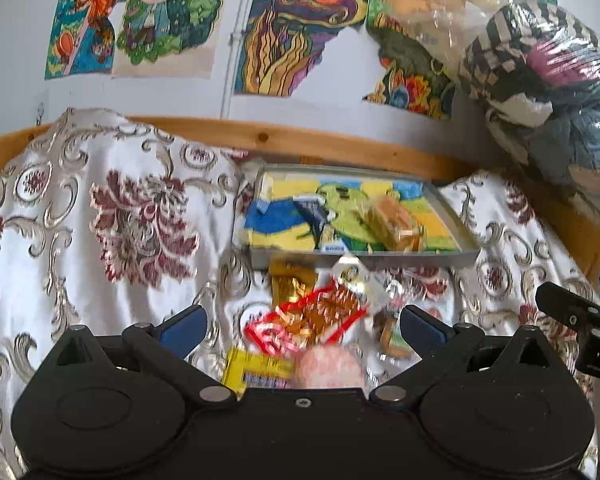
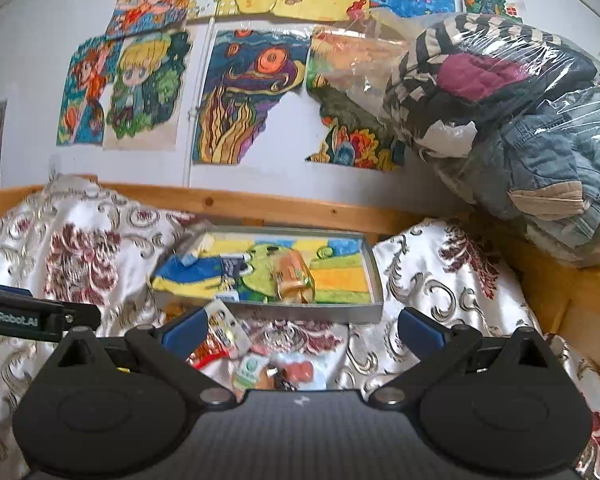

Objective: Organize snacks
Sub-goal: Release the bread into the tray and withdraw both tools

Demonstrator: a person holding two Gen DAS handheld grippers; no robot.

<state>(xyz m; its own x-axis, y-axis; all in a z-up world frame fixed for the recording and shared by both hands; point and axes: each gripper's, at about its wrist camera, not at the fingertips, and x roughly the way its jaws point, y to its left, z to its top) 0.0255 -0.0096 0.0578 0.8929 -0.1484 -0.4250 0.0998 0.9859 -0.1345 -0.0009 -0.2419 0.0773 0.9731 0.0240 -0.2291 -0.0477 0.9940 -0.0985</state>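
While both grippers hung spread and empty over the floral bedspread (image 1: 100, 208), the grey tray (image 1: 452, 216) by the wooden rail held one bread pack (image 1: 396, 220). Loose snacks lay just before its front edge: red-bordered packet (image 1: 308, 320), yellow packet (image 1: 256, 368). Light, crinkly, slippery film, likely crushable; pinch a sealed end. Left gripper (image 1: 300, 326), right gripper (image 2: 300, 328).

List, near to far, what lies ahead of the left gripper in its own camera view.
yellow packet → red packet → gold packet → grey tray → wooden rail → wall drawings
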